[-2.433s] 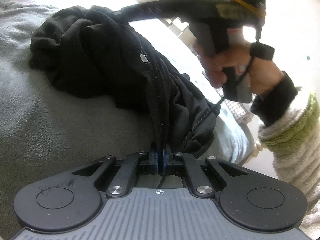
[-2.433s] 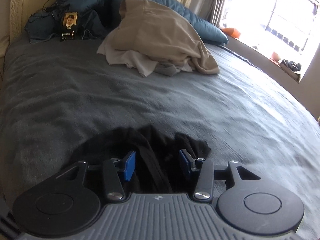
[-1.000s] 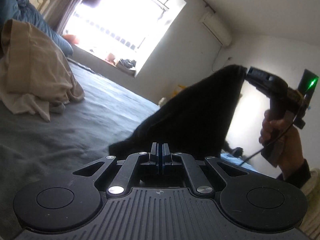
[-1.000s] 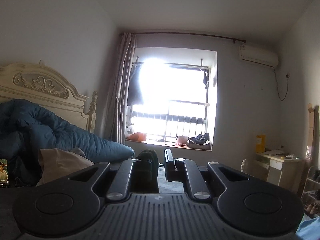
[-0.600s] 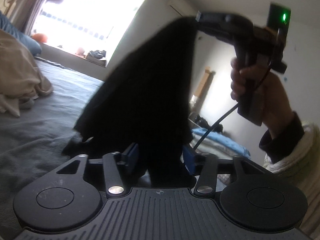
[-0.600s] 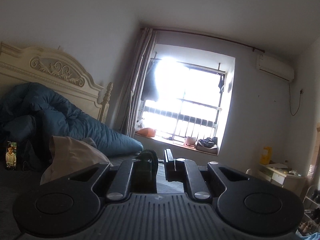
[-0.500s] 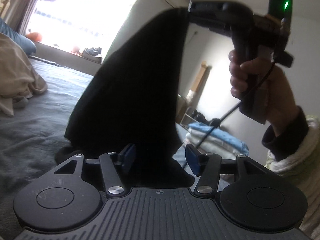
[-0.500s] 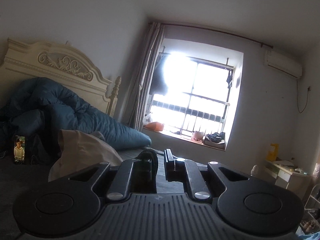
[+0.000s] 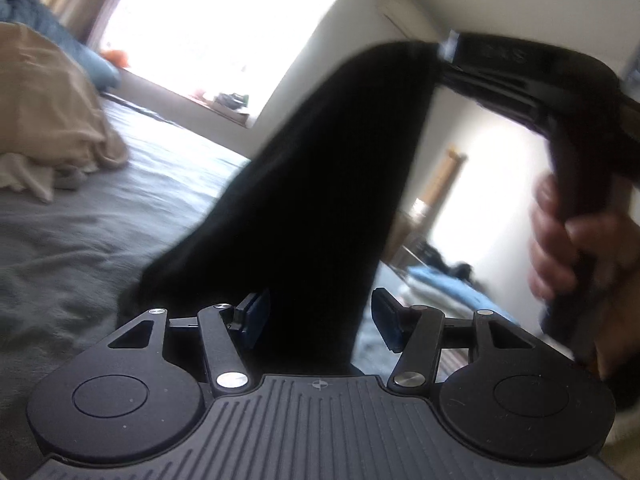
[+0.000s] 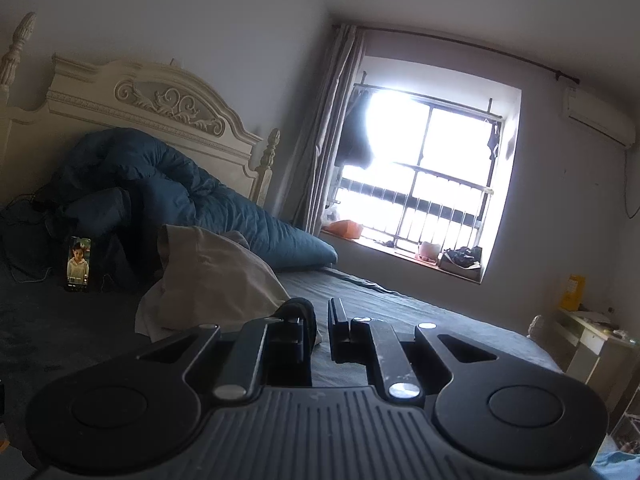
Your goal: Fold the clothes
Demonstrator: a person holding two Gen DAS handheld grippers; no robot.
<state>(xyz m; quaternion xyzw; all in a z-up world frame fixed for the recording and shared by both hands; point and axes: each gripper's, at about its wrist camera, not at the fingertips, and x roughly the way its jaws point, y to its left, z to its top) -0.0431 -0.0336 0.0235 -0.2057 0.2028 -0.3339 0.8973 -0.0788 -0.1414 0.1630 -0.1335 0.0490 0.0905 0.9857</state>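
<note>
A black garment (image 9: 320,200) hangs in a long drape from my right gripper (image 9: 440,56), which a hand (image 9: 560,248) holds up at the upper right of the left wrist view. Its lower end trails toward the grey bed (image 9: 80,240). My left gripper (image 9: 320,316) is open, and the cloth passes down between its blue pads (image 9: 256,316) without being pinched. In the right wrist view my right gripper (image 10: 320,320) is shut, with a dark fold of the garment (image 10: 298,312) bulging at its fingertips.
A beige pile of clothes (image 10: 212,280) lies on the bed in front of a blue duvet (image 10: 180,200) and a cream headboard (image 10: 160,108). A lit phone (image 10: 79,264) leans at the left. A bright window (image 10: 424,184) and a desk (image 10: 592,332) are to the right.
My left gripper has let go of the black garment and stands open around it. The right gripper has lifted the garment off the bed and swung nearer, tilting its view toward the bed.
</note>
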